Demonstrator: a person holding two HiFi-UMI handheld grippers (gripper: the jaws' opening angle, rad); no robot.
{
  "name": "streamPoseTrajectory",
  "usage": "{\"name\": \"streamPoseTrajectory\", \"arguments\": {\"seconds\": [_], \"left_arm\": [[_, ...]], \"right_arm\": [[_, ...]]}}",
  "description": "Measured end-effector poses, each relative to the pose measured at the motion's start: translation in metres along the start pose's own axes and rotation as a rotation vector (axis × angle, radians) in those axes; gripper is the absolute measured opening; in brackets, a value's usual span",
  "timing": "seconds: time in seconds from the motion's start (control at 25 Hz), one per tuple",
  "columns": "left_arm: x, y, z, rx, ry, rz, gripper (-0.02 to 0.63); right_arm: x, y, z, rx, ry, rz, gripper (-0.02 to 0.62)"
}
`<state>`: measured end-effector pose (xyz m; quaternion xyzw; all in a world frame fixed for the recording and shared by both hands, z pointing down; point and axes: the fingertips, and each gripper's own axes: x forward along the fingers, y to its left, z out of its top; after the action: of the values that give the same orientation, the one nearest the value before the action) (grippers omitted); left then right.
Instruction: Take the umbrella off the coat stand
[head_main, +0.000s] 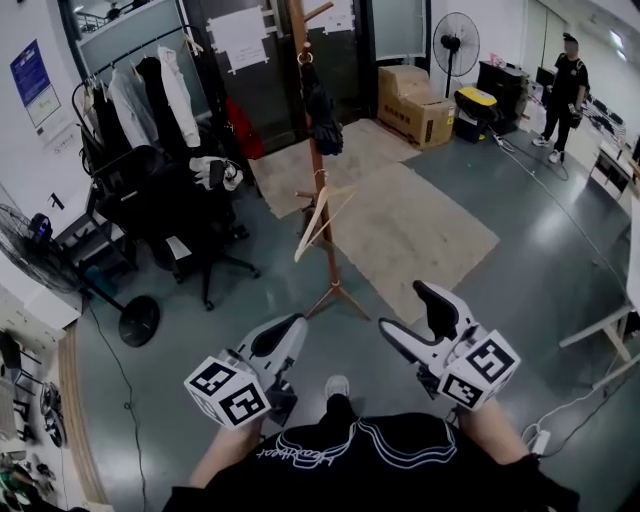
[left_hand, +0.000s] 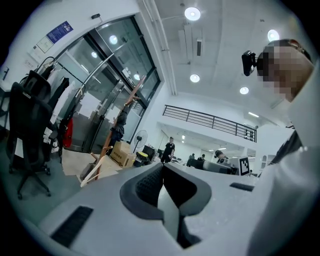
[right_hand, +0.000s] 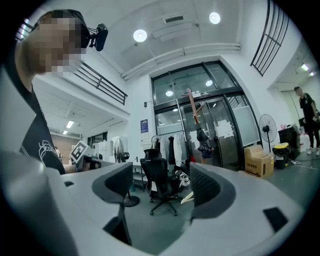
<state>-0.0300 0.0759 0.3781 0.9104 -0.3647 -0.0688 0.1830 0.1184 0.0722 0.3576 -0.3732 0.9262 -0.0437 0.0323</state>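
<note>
- The grey floor (head_main: 560, 250) has a big brown mat (head_main: 420, 225) lying in its middle.
- The wooden coat stand (head_main: 331, 262) stands upright at the near left corner of the mat.
- A clothes rack (head_main: 140, 95) with coats is by the far left edge of the floor, with a black chair (head_main: 165, 215) in front of it.
- Brown boxes (head_main: 415, 105) sit at the far edge of the floor.
- A person (head_main: 566, 85) stands in the far right corner.
- The left gripper (head_main: 285, 335) is down low, well apart from the stand. Its jaws are pressed together with nothing in them.
- The right gripper (head_main: 402, 305) is beside it. Its jaws are wide apart and empty.
- The dark folded umbrella (head_main: 323, 115) hangs high on the coat stand, right against the pole.
- A wooden hanger (head_main: 318, 225) hangs lower down on the stand.
</note>
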Motion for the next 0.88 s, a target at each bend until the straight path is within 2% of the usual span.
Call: {"name": "streamPoseTrajectory", "arguments": {"seconds": [0.36,0.56,0.88], "left_arm": [[0.043,0.084,0.041,-0.02,-0.014,-0.008,0.005],[0.074,0.127,0.065,-0.028,-0.016,-0.015,0.005],[0.117,0.188,0.098,-0.027,-0.012,-0.03,0.005]], "right_arm": [[0.075,-0.056,0.01,-0.019,0.014,-0.052,0.417],[0.117,-0.078,0.007,-0.036,0.069,-0.035,0.466],[0.182,-0.12,0.012,-0.028,0.089,-0.026,0.465]]}}
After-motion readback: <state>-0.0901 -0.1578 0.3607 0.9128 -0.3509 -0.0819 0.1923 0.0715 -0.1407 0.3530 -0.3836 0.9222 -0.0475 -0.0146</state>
